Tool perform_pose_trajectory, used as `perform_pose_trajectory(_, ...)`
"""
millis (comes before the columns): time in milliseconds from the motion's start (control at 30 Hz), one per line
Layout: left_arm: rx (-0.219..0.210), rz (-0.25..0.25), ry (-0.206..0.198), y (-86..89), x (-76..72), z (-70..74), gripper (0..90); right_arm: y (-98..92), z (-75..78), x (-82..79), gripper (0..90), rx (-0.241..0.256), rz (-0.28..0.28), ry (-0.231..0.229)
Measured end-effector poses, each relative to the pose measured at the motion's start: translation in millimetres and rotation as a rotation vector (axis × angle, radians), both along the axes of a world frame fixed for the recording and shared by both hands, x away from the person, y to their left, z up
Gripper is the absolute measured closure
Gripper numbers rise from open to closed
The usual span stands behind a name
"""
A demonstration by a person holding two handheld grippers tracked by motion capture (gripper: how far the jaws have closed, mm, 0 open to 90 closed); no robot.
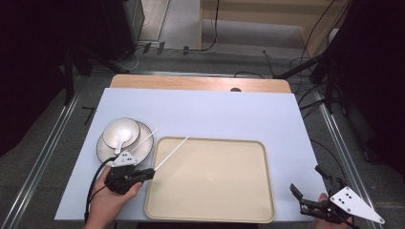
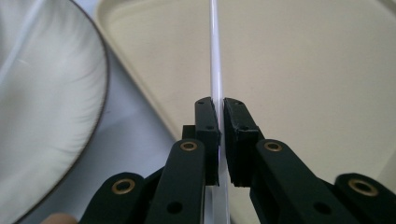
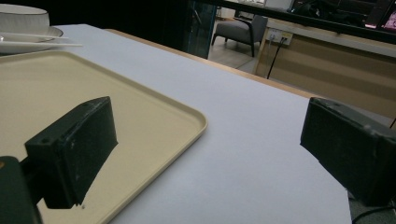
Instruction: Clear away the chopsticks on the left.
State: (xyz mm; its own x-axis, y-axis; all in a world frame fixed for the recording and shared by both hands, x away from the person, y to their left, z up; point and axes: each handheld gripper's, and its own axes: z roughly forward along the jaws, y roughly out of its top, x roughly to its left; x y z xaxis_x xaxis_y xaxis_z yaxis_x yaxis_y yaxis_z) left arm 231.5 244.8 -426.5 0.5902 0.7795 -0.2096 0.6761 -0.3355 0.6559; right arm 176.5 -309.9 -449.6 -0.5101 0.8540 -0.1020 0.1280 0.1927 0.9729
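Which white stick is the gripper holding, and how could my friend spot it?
Find the big beige tray on the pale blue table. At its near left corner, the left gripper pinches a thin white chopstick slanting over the tray's rim. Its twin, the other chopstick, rests across the dark-rimmed plate instead, untouched.

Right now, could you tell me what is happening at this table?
A person is working with a gripper in each hand. The left gripper is shut on a white chopstick, which reaches out over the near-left corner of the beige tray. A second chopstick lies across the plate, which holds a white bowl, to the left of the tray. The right gripper is open near the tray's right side, holding nothing.
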Motion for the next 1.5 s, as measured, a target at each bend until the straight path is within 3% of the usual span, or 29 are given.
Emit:
perform_pose_trajectory(67,0.006,-0.003,0.008,-5.0,-0.7,-2.1,85.3,0.2,-0.2,0.0,3.7,0.0,0.002,0.003)
perform_pose_trajectory(467,-0.049,-0.002,0.052,-24.1,-2.6,-14.3,85.2,-0.3,0.0,0.0,3.7,0.001,0.0,0.001)
perform_pose_trajectory(800,-0.046,0.008,0.077,-31.9,-2.8,-24.6,85.2,-1.3,0.0,-0.1,3.7,0.0,-0.001,0.002)
perform_pose_trajectory(933,-0.031,0.021,0.072,-34.9,-4.0,-27.6,85.1,-1.1,0.4,-0.6,3.7,0.001,-0.001,0.001)
perform_pose_trajectory(1000,0.0,0.034,0.064,-37.4,-4.8,-30.3,85.0,-1.6,0.4,-0.7,3.7,0.002,-0.002,0.001)
perform_pose_trajectory(1200,-0.019,0.05,0.063,-38.5,-6.7,-33.4,84.3,-1.4,0.3,-0.8,3.7,0.003,-0.003,0.001)
perform_pose_trajectory(1500,-0.006,0.043,0.047,-39.7,-8.1,-33.2,83.6,-1.3,1.3,-1.9,3.7,0.004,-0.002,-0.005)
